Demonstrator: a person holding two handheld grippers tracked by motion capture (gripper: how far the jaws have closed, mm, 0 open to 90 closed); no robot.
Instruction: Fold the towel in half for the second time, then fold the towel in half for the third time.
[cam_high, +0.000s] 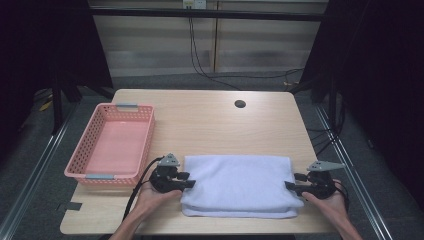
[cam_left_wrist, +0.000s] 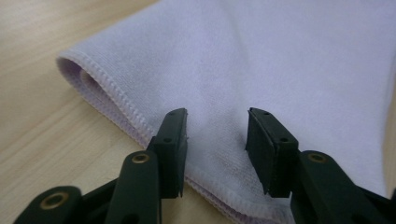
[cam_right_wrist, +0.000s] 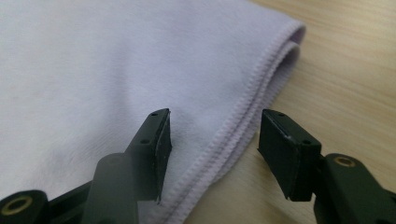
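Folded towel (cam_high: 237, 184), soft, light, limp: left gripper (cam_high: 189, 181) and right gripper (cam_high: 291, 185), jaws parted and empty, flank its short hemmed ends—best grip points; pink basket (cam_high: 95, 175) left of towel.

cut off: towel (cam_left_wrist: 280, 60) by top and right edges, left gripper view | forearms by bottom edge, high view | hidden: table under towel (cam_high: 237, 182) | dark: upper corners, high view
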